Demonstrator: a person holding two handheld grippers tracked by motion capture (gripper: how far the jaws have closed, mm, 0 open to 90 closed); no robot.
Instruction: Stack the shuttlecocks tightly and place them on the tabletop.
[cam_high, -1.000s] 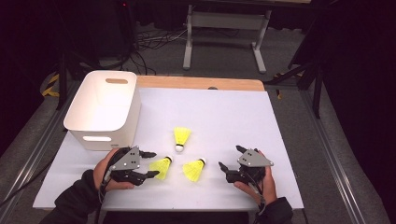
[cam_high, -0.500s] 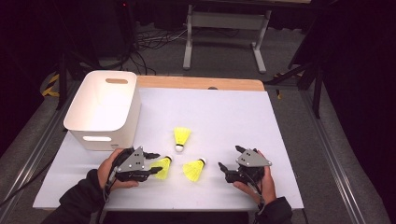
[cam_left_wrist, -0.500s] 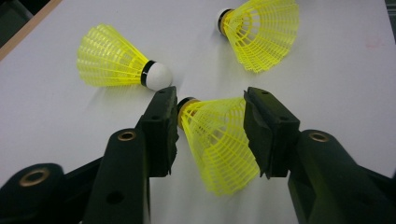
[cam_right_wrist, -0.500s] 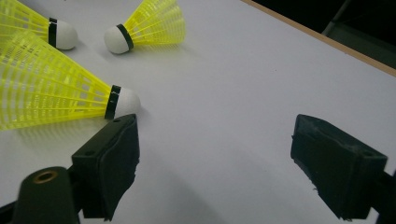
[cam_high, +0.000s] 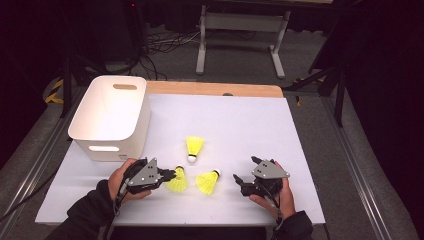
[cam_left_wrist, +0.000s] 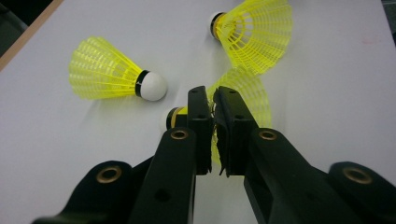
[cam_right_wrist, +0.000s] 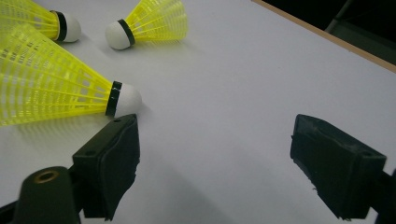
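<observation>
Near the desk's front edge, left gripper (cam_left_wrist: 214, 100) has just closed, pinching a yellow shuttlecock's (cam_left_wrist: 252, 93) skirt; right gripper (cam_right_wrist: 215, 154) spread, empty.

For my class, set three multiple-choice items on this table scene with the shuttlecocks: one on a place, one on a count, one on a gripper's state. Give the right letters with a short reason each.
1. Where does the white bin stand on the table?
A. far left
B. far right
C. near edge, centre

2. How many yellow shuttlecocks lie on the table?
A. two
B. three
C. five

3. How does the left gripper stand?
A. wide open over bare table
B. shut on the skirt of the nearest shuttlecock
C. shut on the bin's rim

Key: 1 A, the bin sits at the left side, beyond the left hand. 2 B, three show in the high view. 3 B, its jaws have just been closing and now pinch the yellow skirt.
</observation>
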